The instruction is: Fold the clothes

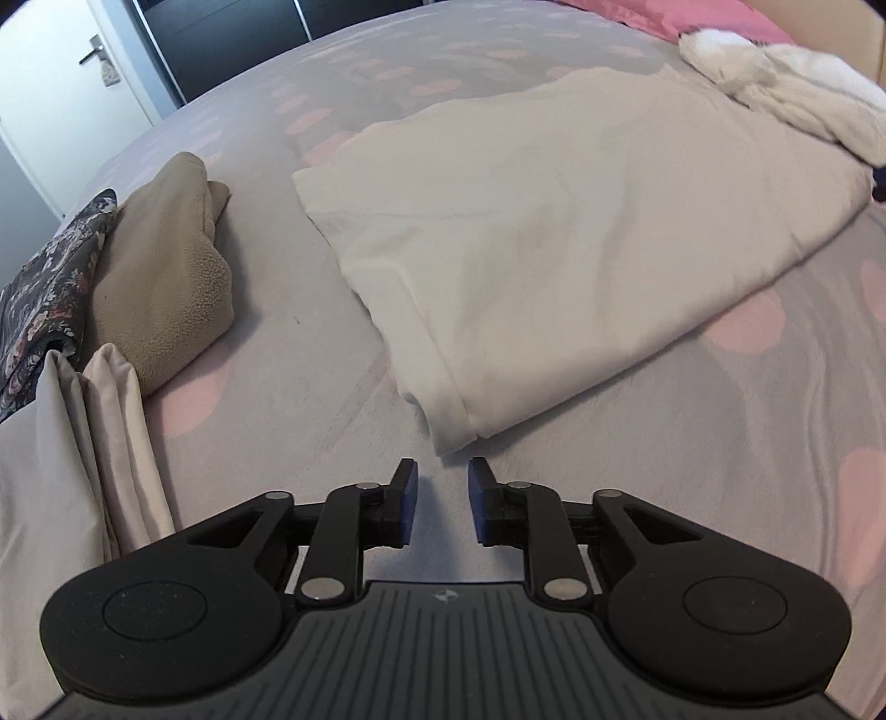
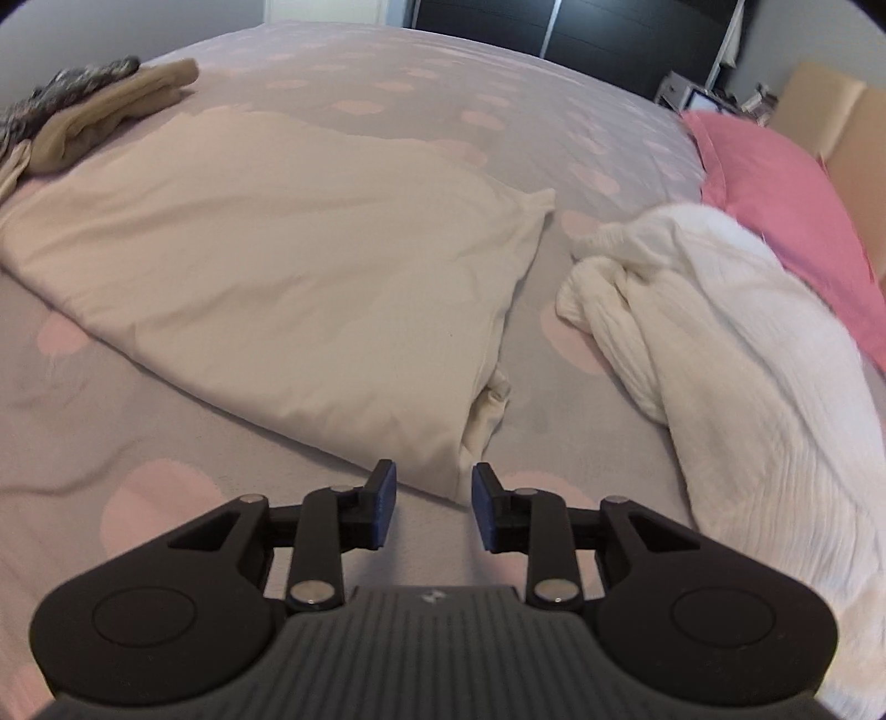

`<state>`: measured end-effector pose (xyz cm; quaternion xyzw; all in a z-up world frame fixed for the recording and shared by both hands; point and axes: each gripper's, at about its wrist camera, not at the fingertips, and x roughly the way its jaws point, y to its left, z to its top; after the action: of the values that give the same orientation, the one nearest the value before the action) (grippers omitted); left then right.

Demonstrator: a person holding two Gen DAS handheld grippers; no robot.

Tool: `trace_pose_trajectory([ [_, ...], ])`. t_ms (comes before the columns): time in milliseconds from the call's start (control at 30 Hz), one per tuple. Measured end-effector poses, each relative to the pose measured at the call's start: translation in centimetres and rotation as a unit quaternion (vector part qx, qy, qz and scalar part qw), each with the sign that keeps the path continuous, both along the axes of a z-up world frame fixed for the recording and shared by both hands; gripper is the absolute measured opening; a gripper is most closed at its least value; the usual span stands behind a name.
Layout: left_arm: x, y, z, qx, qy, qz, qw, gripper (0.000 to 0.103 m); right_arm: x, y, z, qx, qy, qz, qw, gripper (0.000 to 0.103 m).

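A cream garment (image 1: 554, 238) lies partly folded and flat on the grey bedspread with pink spots (image 1: 310, 354). My left gripper (image 1: 442, 476) is open just short of its near hemmed corner, with nothing between the fingers. In the right wrist view the same cream garment (image 2: 288, 266) spreads across the middle, and my right gripper (image 2: 433, 479) stands open at its near corner, which reaches into the gap without being held. A white ribbed garment (image 2: 736, 354) lies crumpled to the right.
At the left sit a folded tan fleece (image 1: 160, 277), a dark floral cloth (image 1: 44, 288) and a folded beige piece (image 1: 83, 443). A pink pillow (image 2: 786, 199) lies at the bed's right end. A white door (image 1: 66, 72) and dark wardrobe (image 2: 554, 27) stand beyond the bed.
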<state>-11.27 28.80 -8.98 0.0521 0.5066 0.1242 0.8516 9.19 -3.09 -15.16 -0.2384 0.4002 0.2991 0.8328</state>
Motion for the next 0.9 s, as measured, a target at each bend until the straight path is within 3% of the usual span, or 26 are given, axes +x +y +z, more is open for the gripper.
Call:
trace_pose_trajectory([
  [267, 1.6, 0.0, -0.7, 0.002, -0.007, -0.011, 0.9999, 0.027, 1.3, 1.1, -1.8, -0.039, 0.0, 0.018, 0.999, 0.033],
  [433, 2.3, 0.1, -0.7, 0.002, -0.01, -0.014, 0.9998, 0.027, 1.5, 1.5, -2.6, -0.052, -0.015, 0.023, 0.998, 0.047],
  [500, 2.7, -0.1, -0.8, 0.01, -0.002, -0.016, 0.9998, 0.027, 1.4, 1.6, -2.8, -0.057, -0.019, 0.027, 0.998, 0.047],
  [733, 2.7, -0.9, -0.3, 0.023, 0.014, -0.046, 0.9986, 0.017, 0.8, 1.5, -1.8, -0.056, -0.048, 0.059, 0.996, 0.043],
  [767, 2.6, -0.8, -0.1, 0.02, 0.012, -0.048, 0.9986, 0.015, 0.6, 1.6, -1.8, -0.059, -0.05, 0.065, 0.995, 0.041],
  [833, 2.7, -0.5, 0.3, 0.015, 0.011, -0.051, 0.9985, 0.013, 0.3, 1.9, -2.0, -0.07, -0.051, 0.082, 0.993, 0.019],
  [900, 2.7, -0.3, 0.7, 0.011, 0.01, -0.056, 0.9983, 0.01, 0.0, 2.1, -2.0, -0.081, -0.052, 0.095, 0.991, 0.013],
])
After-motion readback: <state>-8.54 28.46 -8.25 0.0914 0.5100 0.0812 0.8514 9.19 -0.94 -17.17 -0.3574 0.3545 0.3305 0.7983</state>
